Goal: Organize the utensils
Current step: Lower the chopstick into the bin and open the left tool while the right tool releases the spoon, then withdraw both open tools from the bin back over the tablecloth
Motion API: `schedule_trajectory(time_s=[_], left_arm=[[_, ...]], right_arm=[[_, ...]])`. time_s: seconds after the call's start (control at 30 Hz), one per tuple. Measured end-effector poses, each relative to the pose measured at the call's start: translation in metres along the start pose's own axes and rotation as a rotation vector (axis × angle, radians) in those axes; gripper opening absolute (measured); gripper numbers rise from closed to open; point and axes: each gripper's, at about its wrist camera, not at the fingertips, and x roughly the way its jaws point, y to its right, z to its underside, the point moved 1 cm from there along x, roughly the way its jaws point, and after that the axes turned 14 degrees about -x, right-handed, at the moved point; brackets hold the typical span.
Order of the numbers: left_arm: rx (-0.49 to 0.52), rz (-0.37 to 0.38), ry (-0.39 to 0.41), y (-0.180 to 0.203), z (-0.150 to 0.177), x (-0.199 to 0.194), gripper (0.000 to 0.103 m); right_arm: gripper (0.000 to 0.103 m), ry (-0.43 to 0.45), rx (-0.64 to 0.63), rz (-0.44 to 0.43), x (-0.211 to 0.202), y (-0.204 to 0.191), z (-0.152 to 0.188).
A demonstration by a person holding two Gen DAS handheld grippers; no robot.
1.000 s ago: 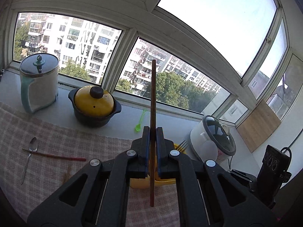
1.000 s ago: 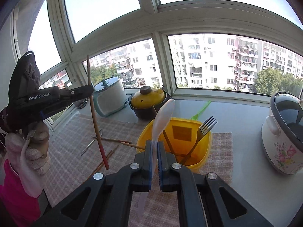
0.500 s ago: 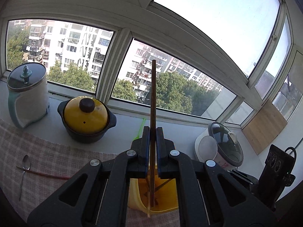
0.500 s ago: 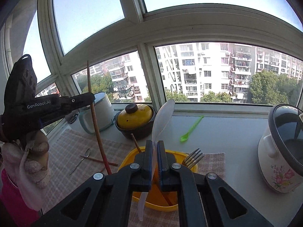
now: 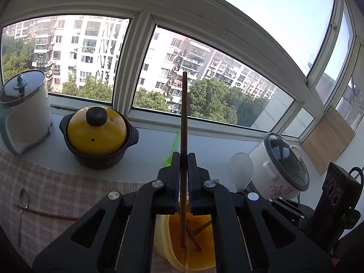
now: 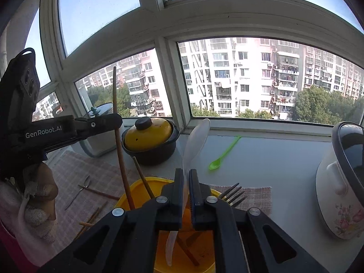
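Observation:
My left gripper (image 5: 183,159) is shut on a brown chopstick (image 5: 183,118) held upright, its lower end inside the yellow container (image 5: 163,245). My right gripper (image 6: 186,177) is shut on a translucent white spoon (image 6: 195,141), bowl up, handle end down in the same yellow container (image 6: 127,195). A chopstick (image 6: 142,182) and a fork (image 6: 234,193) stand in the container. The left gripper (image 6: 115,120) with its chopstick (image 6: 119,150) shows in the right wrist view. The spoon bowl (image 5: 240,170) shows in the left wrist view.
A metal spoon (image 5: 22,202) and a red chopstick (image 5: 50,213) lie on the checked cloth (image 5: 56,188). More chopsticks (image 6: 91,220) lie on it. A green spoon (image 6: 224,152) lies on the sill. A yellow-lidded pot (image 5: 97,136), a white kettle (image 5: 25,109) and a rice cooker (image 5: 282,161) stand nearby.
Both grippers have moved over the yellow container and lowered. The chopstick tip and the spoon handle now reach down inside it.

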Motion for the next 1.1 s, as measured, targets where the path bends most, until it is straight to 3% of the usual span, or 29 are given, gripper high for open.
schedule_trajectory(time_s=[0.57, 0.63, 0.7, 0.73, 0.8, 1.1], left_arm=[[0.034, 0.014, -0.082, -0.002, 0.025, -0.005, 0.004], [0.031, 0.015, -0.095, -0.002, 0.026, -0.006, 0.004], [0.023, 0.018, -0.105, -0.004, 0.027, -0.008, 0.005], [0.019, 0.022, -0.110, -0.004, 0.028, -0.009, 0.011], [0.015, 0.026, -0.113, -0.004, 0.029, -0.012, 0.021], [0.013, 0.025, -0.112, -0.010, 0.036, -0.033, 0.021]], right_arm=[[0.003, -0.045, 0.012, -0.025, 0.004, -0.002, 0.029], [0.006, -0.043, 0.016, -0.025, 0.001, -0.002, 0.029], [0.024, -0.040, 0.024, -0.026, -0.004, -0.003, 0.029], [0.026, -0.035, 0.025, -0.023, -0.006, -0.003, 0.030], [0.026, -0.035, 0.024, -0.016, -0.011, -0.004, 0.031], [0.032, -0.025, 0.050, 0.013, -0.029, -0.007, 0.040]])
